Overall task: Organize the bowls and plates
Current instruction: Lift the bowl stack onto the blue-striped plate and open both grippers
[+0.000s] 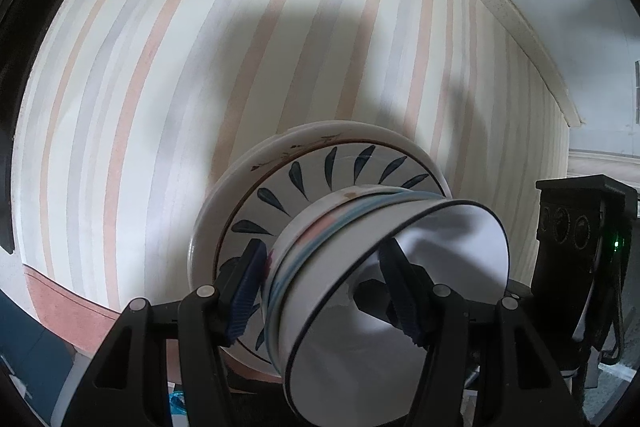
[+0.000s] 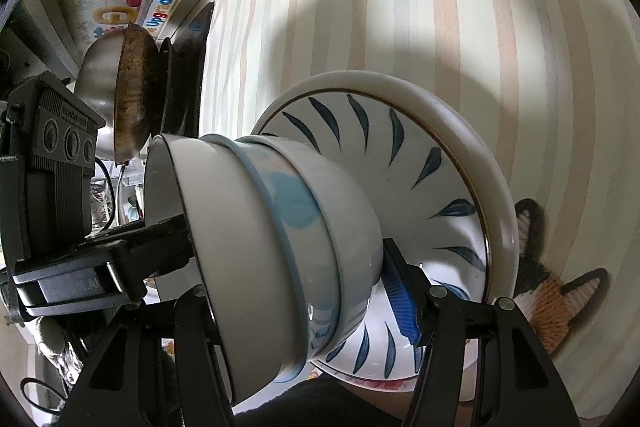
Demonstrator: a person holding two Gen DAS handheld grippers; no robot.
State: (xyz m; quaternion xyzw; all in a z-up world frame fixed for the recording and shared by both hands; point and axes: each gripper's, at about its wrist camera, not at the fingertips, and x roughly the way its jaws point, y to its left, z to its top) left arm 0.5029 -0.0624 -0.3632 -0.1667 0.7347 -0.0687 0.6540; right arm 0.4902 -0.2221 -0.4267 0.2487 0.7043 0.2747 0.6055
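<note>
slippage is the main risk: the left tongs (image 1: 326, 289) straddle the wall of the nested white bowls with pale blue bands (image 1: 360, 267), one blue ribbed pad outside, one inside the top bowl, while the right tongs (image 2: 296, 281) clasp the same stack from the opposite side. both look clenched on it, but glazed walls could slide under uneven squeeze. the bowls sit in the large white plate with dark blue leaf strokes (image 2: 400, 147), on the striped cloth tabletop (image 1: 160, 67); tilting could scrape or tip them. pad contact on the right's near side is hidden. farther off, a blackened pan (image 2: 134, 99) and a cat-patterned thing (image 2: 560, 291) are partly cut off.
</note>
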